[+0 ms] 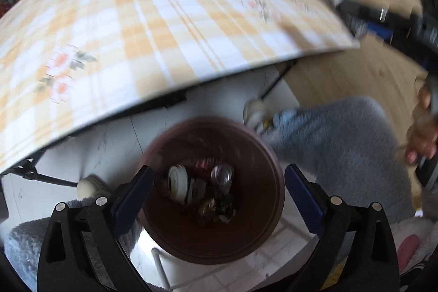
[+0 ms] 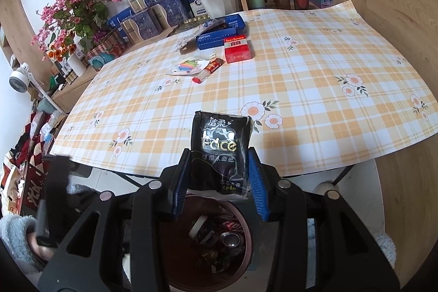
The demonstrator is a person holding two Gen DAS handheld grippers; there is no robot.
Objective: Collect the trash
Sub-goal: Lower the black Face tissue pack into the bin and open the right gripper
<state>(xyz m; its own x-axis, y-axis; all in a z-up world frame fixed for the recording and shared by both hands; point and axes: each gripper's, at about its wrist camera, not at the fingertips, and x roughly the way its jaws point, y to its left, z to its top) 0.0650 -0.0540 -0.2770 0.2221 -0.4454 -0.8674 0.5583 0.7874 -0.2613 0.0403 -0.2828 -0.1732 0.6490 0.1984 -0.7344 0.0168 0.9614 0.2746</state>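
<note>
Disposal is the step in hand: your right gripper [image 2: 219, 177] is clenched on a black tissue packet [image 2: 220, 152], its blue pads pressing both side edges, and the packet stands upright between the jaws, its top reaching forward over the table edge. Directly below the jaws sits the brown bin [image 2: 247, 234], round and smooth-walled, already holding a tape roll, a can and other scraps.

Your next move, as I judge it, is to tip the packet down over the bin's mouth and part the jaws so it falls clear of the rim. It looks like soft, glossy film, so it may cling to a pad.

Your left gripper [image 1: 219, 199] hangs spread wide with nothing between its jaws, the same bin [image 1: 271, 199] straight beneath them; that view is blurred, so the contents are hard to read.

Beyond the right jaws, the checked plastic tablecloth [image 2: 301, 89] still carries a red box [image 2: 237, 49], a blue box [image 2: 219, 37] and a few wrappers [image 2: 191, 66].
</note>
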